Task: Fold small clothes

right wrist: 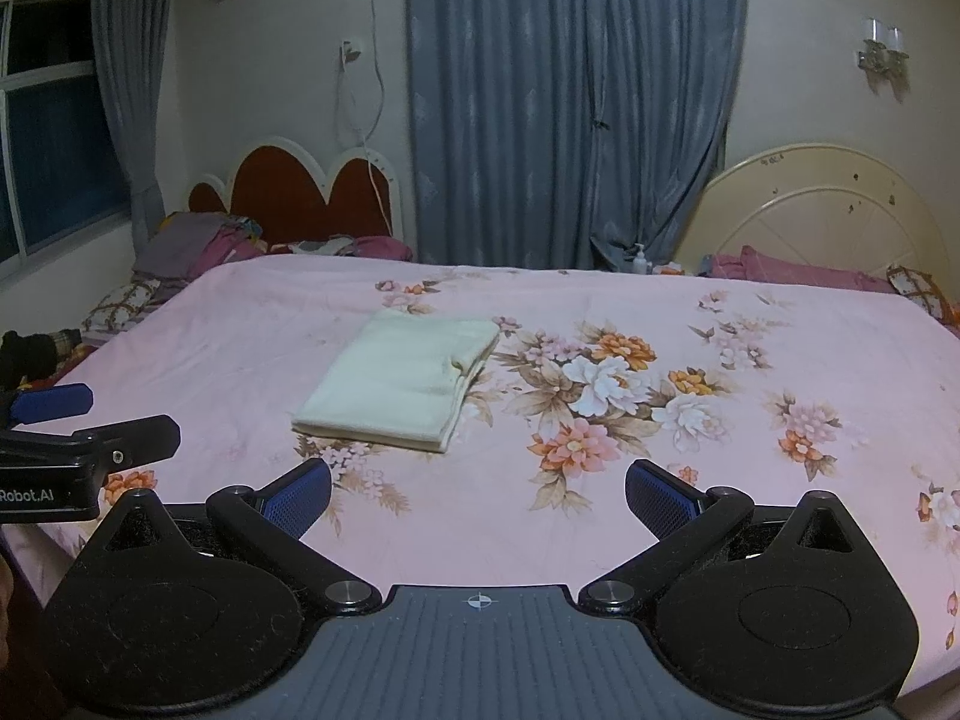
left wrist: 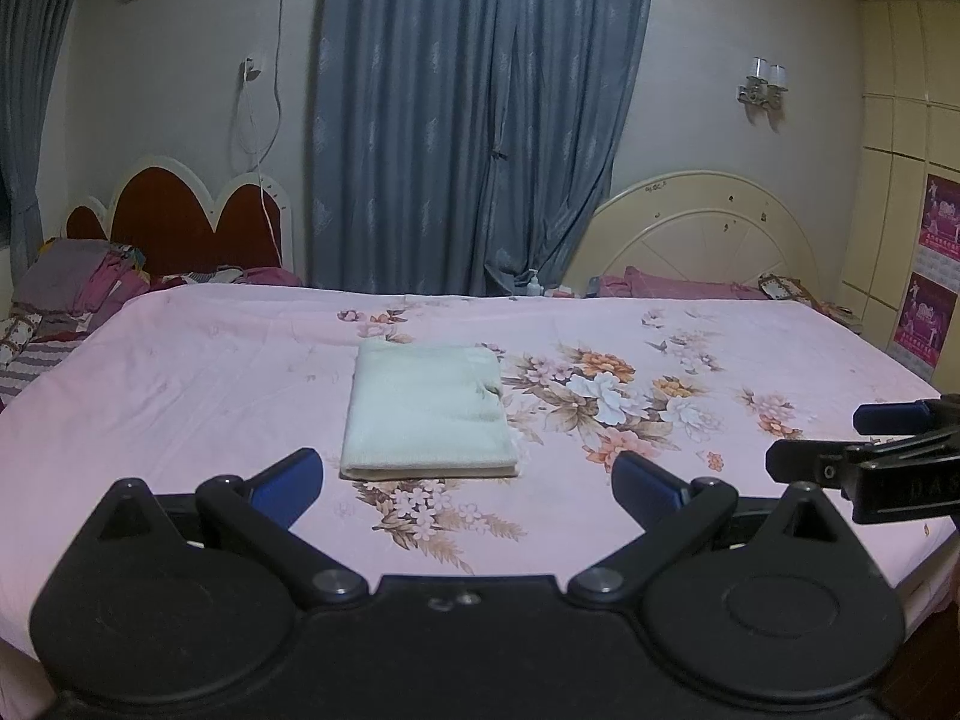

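Note:
A pale cream cloth (left wrist: 427,411) lies folded into a flat rectangle on the pink floral bedsheet (left wrist: 210,372). It also shows in the right wrist view (right wrist: 402,381). My left gripper (left wrist: 468,480) is open and empty, held just short of the cloth's near edge. My right gripper (right wrist: 478,495) is open and empty, near the bed's front edge, to the right of the cloth. Each gripper shows at the edge of the other's view: the right one (left wrist: 840,444), the left one (right wrist: 114,420).
The bedsheet (right wrist: 720,480) covers a wide bed. Piled clothes and pillows (left wrist: 78,282) lie at the far left by a red headboard (left wrist: 180,222). A cream headboard (left wrist: 708,234), a bottle (left wrist: 533,283) and grey-blue curtains (left wrist: 468,120) stand behind the bed.

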Action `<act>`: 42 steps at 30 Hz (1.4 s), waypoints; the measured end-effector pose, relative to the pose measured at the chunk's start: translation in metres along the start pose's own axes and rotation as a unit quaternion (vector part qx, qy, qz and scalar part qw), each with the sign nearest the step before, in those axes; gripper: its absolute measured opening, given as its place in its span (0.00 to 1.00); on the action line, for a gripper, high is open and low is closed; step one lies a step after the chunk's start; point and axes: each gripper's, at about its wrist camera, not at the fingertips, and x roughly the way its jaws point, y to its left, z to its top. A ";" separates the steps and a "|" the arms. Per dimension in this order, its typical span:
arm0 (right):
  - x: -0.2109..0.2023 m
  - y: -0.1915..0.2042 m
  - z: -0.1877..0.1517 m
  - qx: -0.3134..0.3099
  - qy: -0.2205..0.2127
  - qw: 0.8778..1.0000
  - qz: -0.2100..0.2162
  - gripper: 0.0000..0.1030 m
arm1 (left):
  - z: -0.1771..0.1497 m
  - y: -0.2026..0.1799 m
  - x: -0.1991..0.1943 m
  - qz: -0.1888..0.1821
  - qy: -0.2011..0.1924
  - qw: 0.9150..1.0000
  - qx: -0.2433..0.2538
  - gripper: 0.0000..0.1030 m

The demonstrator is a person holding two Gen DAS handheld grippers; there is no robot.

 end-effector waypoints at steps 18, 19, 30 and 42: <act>0.002 -0.007 0.000 -0.005 -0.004 1.000 0.005 1.00 | 0.004 0.008 0.001 0.001 0.001 1.000 0.002 0.99; 0.003 -0.008 0.001 -0.005 -0.003 1.000 0.005 1.00 | 0.004 0.009 0.000 0.000 0.001 1.000 0.002 0.99; 0.004 -0.009 0.000 -0.008 -0.002 1.000 0.007 1.00 | 0.005 0.013 0.002 -0.002 0.000 1.000 0.006 0.99; 0.005 -0.008 -0.002 -0.008 -0.002 1.000 0.010 1.00 | 0.003 0.017 0.007 -0.012 -0.005 1.000 0.004 0.98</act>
